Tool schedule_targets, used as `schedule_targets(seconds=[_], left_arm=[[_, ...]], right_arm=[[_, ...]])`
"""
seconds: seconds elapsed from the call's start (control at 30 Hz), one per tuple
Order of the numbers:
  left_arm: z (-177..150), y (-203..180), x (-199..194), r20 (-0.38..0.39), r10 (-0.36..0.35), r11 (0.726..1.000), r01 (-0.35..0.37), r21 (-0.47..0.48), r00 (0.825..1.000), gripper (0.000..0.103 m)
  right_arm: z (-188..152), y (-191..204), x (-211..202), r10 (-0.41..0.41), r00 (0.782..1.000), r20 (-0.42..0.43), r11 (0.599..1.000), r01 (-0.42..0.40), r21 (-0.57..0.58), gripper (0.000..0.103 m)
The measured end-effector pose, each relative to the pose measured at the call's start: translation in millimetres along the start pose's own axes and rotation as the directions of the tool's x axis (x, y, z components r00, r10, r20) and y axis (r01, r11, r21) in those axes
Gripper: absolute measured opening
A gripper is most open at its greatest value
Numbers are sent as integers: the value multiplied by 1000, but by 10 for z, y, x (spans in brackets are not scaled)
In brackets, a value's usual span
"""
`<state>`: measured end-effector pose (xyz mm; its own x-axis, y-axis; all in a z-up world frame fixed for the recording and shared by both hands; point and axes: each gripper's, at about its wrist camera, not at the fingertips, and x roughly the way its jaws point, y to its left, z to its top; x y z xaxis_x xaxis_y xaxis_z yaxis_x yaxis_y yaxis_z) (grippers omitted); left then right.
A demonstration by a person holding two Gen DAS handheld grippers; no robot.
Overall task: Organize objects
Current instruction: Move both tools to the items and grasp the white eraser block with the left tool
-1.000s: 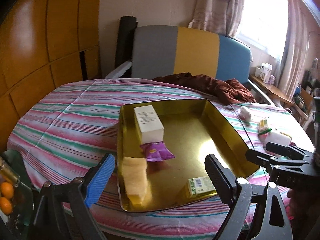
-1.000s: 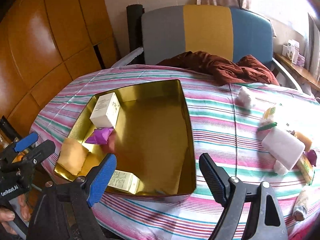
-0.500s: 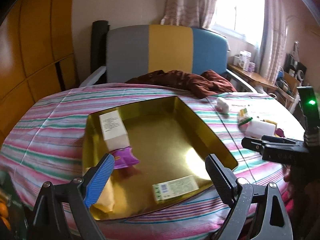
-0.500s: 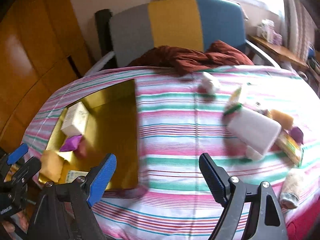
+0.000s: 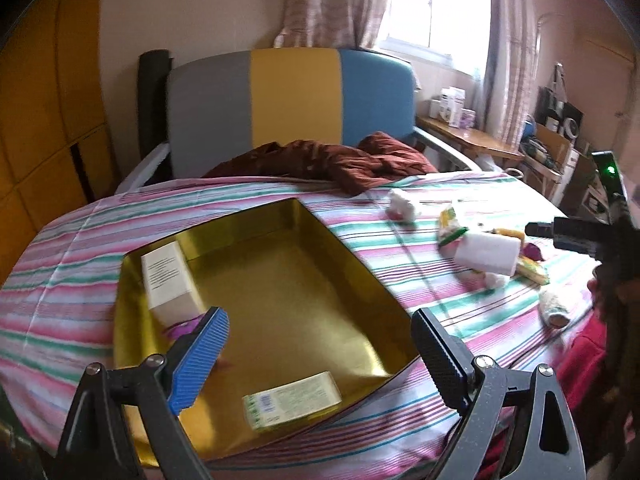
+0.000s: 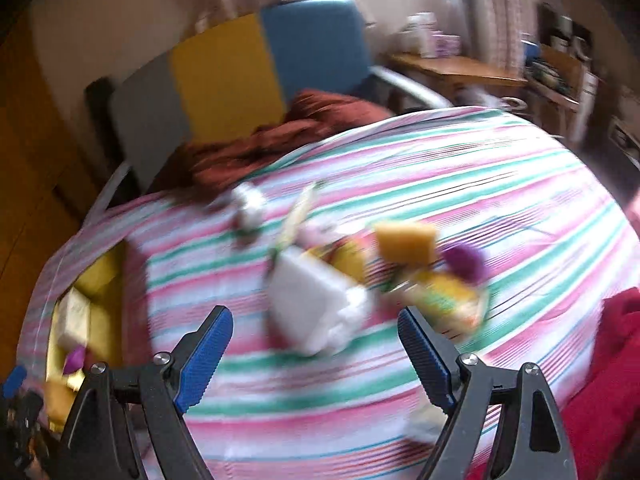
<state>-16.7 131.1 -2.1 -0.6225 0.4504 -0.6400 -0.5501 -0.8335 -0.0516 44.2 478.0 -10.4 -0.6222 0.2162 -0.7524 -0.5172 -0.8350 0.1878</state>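
A gold tray [image 5: 352, 272] lies on the striped tablecloth and holds a white box [image 5: 168, 280], a purple packet [image 5: 182, 326] and a green-labelled box [image 5: 292, 400]. My left gripper [image 5: 320, 356] is open and empty above the tray's near edge. My right gripper [image 6: 316, 348] is open and empty, just before a white block [image 6: 308, 296]. Around the block lie a yellow sponge [image 6: 406, 242], a purple packet [image 6: 464, 260] and a yellow-green packet [image 6: 452, 304]. The right wrist view is blurred. The right gripper also shows at the right of the left wrist view [image 5: 560, 232].
A dark red cloth [image 5: 336, 160] lies at the table's far edge before a grey, yellow and blue chair [image 5: 292, 100]. A white wad [image 5: 402, 204] and a rolled cloth [image 5: 554, 306] lie on the table's right part. A wooden side table [image 5: 468, 136] stands by the window.
Both grippers have swung to the right. The right gripper has left the tray and now faces the loose objects on the right. Both stay open.
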Motion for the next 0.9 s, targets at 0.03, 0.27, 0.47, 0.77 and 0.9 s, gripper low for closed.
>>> schedule_targets(seconds=[0.03,0.27,0.47,0.77,0.9], left_arm=[[22,-34,20,-5,-15,1000,15,2,1000,93],[352,-461,332,-91,-221,975,216,-55,971,93],[610,-947,739,-186,-343,939,331,-91,921,93],[773,-1342,1480,-346,-491,862,389,-325,800,93],[770,-1403,1787,-389,-524,829,348,-439,758,94]], right_arm=[[52,-95,10,-22,1000,16,1000,22,16,86],[131,-660,159,-71,996,51,979,59,197,86],[121,-819,41,-45,994,99,964,17,264,86],[131,-819,15,-4,993,120,960,-30,278,86],[137,-821,41,22,993,115,958,-53,280,86]])
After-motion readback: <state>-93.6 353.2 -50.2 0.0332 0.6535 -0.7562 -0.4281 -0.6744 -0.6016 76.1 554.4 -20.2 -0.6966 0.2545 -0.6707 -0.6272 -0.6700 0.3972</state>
